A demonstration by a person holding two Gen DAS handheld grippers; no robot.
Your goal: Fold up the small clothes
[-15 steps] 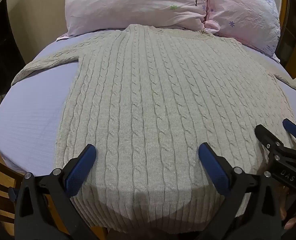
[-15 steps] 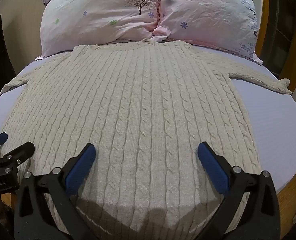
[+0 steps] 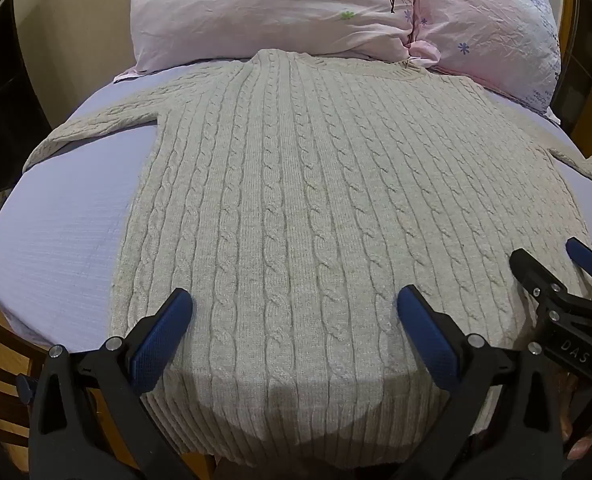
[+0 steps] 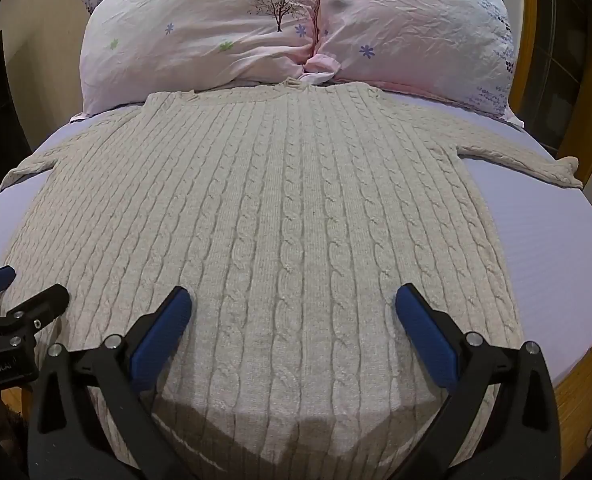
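A cream cable-knit sweater (image 3: 315, 208) lies flat on the bed, collar toward the pillows, both sleeves spread out sideways; it also shows in the right wrist view (image 4: 280, 220). My left gripper (image 3: 295, 304) is open and empty, hovering over the sweater's hem on its left half. My right gripper (image 4: 294, 304) is open and empty over the hem's right half. Each gripper shows at the edge of the other's view: the right gripper (image 3: 551, 256) and the left gripper (image 4: 28, 284).
The sweater lies on a lavender bed sheet (image 3: 56, 232), also in the right wrist view (image 4: 555, 248). Two pink flowered pillows (image 3: 276, 8) (image 4: 411, 28) sit at the head. A wooden bed frame (image 4: 575, 392) edges the mattress.
Both views sit slightly lower and closer to the hem; the sweater has not moved and both grippers stay open.
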